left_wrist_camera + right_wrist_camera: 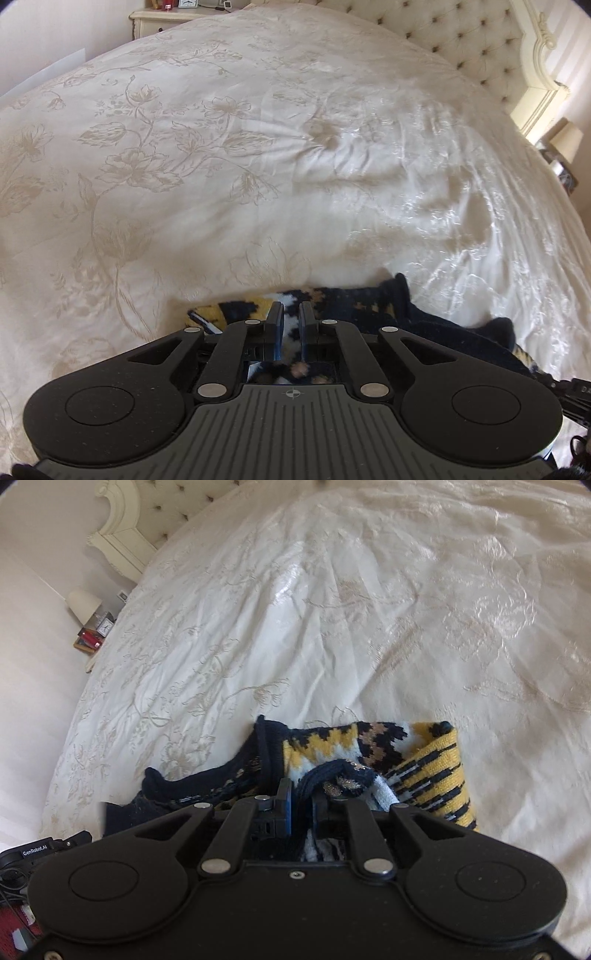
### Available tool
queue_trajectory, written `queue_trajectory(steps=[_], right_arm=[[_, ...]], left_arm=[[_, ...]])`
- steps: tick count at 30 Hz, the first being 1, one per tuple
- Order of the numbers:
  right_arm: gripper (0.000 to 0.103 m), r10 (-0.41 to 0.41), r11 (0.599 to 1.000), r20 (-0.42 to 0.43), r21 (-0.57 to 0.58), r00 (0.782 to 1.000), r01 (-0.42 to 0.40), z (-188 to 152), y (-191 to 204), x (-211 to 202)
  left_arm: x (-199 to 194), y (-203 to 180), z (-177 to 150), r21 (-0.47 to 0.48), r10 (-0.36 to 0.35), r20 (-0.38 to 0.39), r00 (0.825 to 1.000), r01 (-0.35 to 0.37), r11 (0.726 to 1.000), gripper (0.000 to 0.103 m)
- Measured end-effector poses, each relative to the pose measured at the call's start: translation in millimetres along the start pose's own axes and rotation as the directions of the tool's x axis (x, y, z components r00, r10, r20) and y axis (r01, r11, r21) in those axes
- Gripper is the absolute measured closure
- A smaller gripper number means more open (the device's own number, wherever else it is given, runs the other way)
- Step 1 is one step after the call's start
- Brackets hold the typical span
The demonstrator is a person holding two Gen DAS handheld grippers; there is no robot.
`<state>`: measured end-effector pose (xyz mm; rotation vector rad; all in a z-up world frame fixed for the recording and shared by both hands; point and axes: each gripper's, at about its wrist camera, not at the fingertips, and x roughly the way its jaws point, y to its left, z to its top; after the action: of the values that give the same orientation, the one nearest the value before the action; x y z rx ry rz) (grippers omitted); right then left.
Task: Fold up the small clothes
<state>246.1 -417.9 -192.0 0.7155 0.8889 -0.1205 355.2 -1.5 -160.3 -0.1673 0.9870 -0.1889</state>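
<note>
A wide bed [207, 155] fills the room, its cream bedspread [332, 602] satiny and creased, woven with pale gold flowers and stems. Behind it stands a tufted, buttoned headboard [472, 33] in a carved cream frame, with a bedside table [155, 18] at one side and a small lamp [84, 603] at the other.

At the near edge of the bedspread lies a small knitted sweater [369, 753], bunched rather than flat. It is thick and fuzzy: navy at the ribbed edges, with stepped zigzags of mustard yellow, white and tan, and one part turned over to show yellow and black stripes.

The sweater sits directly under and just ahead of both tools. The right gripper [302, 801] has its blue-padded fingers standing narrow, and a dark fold of the knit rises between them, pinched there. The left gripper [291, 314] is also nearly closed, with only a slim gap; the patterned knit shows through that gap and below the fingers, which appear to pinch it.
</note>
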Motion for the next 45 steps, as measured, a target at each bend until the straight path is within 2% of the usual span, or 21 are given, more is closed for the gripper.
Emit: queue_trajectory(steps=[6, 9, 10, 11, 13, 14, 18, 22, 26, 29, 31, 33, 35, 40, 45], right_arm=[[0.083, 0.002, 1.000, -0.010, 0.018, 1.000, -0.002, 2, -7, 13], [0.075, 0.026, 0.999, 0.008, 0.024, 1.000, -0.026, 5, -10, 14], [0.065, 0.030, 0.999, 0.025, 0.024, 0.999, -0.030, 6, -11, 12], [0.051, 0.034, 0.999, 0.050, 0.022, 0.998, -0.036, 6, -10, 9], [0.035, 0.031, 0.999, 0.119, 0.013, 0.992, -0.033, 7, -9, -2], [0.034, 0.030, 0.999, 0.147, 0.012, 0.989, -0.032, 8, -9, -8], [0.034, 0.015, 0.998, 0.164, -0.055, 0.986, -0.006, 8, 0, -23], [0.034, 0.017, 0.977, 0.086, -0.215, 0.996, 0.002, -8, 24, -23], [0.035, -0.020, 0.915, -0.019, -0.404, 1.000, 0.011, -38, 50, -8], [0.035, -0.068, 0.850, -0.073, -0.526, 0.995, 0.019, -60, 64, 5], [0.034, -0.108, 0.805, -0.077, -0.592, 0.991, 0.042, -66, 68, 13], [0.034, -0.145, 0.778, -0.070, -0.624, 0.987, 0.070, -67, 65, 20], [0.033, -0.175, 0.776, -0.052, -0.622, 0.983, 0.105, -61, 59, 23], [0.034, -0.226, 0.806, -0.025, -0.566, 0.974, 0.173, -41, 35, 24], [0.035, -0.240, 0.810, -0.016, -0.555, 0.971, 0.191, -41, 29, 18]], left_arm=[[-4, -9, -4, 0.056, -0.010, -0.015, 1.000, 0.011, 0.998, 0.092], [-11, -17, -11, 0.085, -0.028, -0.025, 0.999, 0.030, 0.996, 0.092], [-14, -21, -15, 0.099, -0.034, -0.026, 0.999, 0.037, 0.994, 0.092], [-17, -25, -18, 0.113, -0.041, -0.026, 0.999, 0.044, 0.993, 0.090], [-22, -32, -24, 0.142, -0.057, -0.025, 0.998, 0.060, 0.988, 0.080], [-25, -37, -27, 0.158, -0.064, -0.023, 0.998, 0.067, 0.985, 0.076], [-32, -55, -46, 0.239, -0.084, -0.040, 0.996, 0.091, 0.967, 0.076], [-28, -67, -69, 0.288, -0.090, -0.083, 0.992, 0.110, 0.951, 0.074], [-18, -69, -89, 0.325, -0.066, -0.120, 0.991, 0.102, 0.940, 0.073], [-4, -64, -94, 0.367, -0.017, -0.129, 0.992, 0.063, 0.928, 0.073], [3, -57, -90, 0.366, 0.004, -0.119, 0.993, 0.040, 0.930, 0.073], [8, -50, -83, 0.359, 0.027, -0.104, 0.994, 0.012, 0.933, 0.073], [14, -46, -73, 0.348, 0.052, -0.092, 0.994, -0.017, 0.937, 0.073], [27, -43, -62, 0.333, 0.074, -0.108, 0.991, -0.034, 0.942, 0.073], [21, -47, -62, 0.317, 0.090, -0.105, 0.990, -0.053, 0.947, 0.073]])
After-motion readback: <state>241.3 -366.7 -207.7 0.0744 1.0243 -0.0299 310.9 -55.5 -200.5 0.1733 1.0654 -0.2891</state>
